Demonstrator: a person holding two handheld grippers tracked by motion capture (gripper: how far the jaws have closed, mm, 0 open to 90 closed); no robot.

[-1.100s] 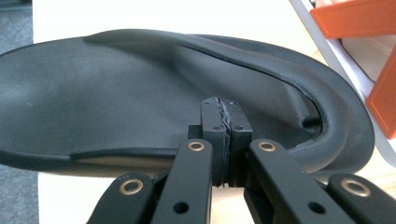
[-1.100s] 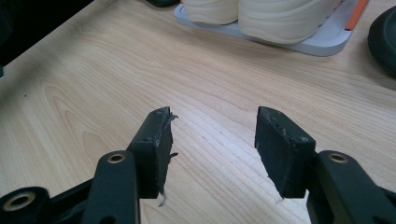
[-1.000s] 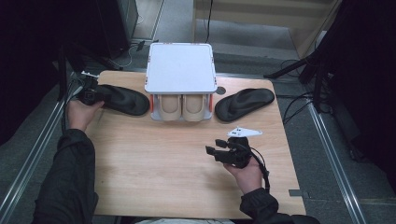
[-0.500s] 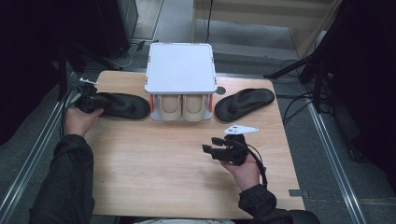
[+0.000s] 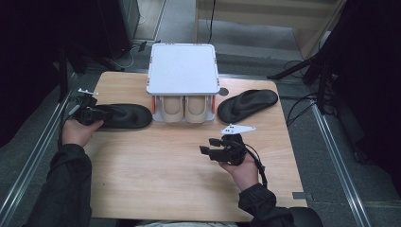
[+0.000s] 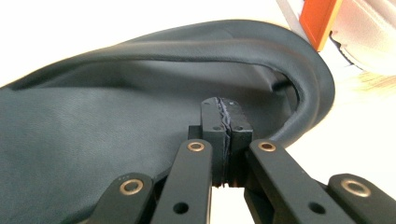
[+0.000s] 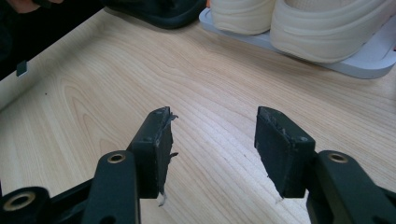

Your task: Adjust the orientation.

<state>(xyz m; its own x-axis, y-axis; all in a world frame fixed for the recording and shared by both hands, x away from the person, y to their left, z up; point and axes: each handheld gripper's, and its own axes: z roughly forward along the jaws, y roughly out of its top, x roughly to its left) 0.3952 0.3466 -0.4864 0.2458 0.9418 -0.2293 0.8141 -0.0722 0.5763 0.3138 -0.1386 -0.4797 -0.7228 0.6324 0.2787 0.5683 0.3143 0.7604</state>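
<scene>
A black insole [image 5: 125, 116] lies on the left of the wooden table [image 5: 156, 175], its toe near the white stand. My left gripper [image 5: 97, 114] is at its left end, shut on the insole [image 6: 116, 116], with the jaws pressed together [image 6: 225, 121] on the dark material. A second black insole [image 5: 248, 104] lies at the right, beside the stand. My right gripper [image 5: 208, 145] hovers over bare wood in the front middle, open [image 7: 212, 135] with nothing between its fingers.
A white flat-topped stand [image 5: 183, 68] sits at the back middle of the table, with two cream shoes [image 5: 184, 109] under it, toes toward me. The shoes [image 7: 327, 28] lie ahead of the right gripper. Cables and dark stands line the floor on both sides.
The left gripper has drawn the left insole toward the person, and it now lies more level. The right gripper drifted slightly left and stayed open.
</scene>
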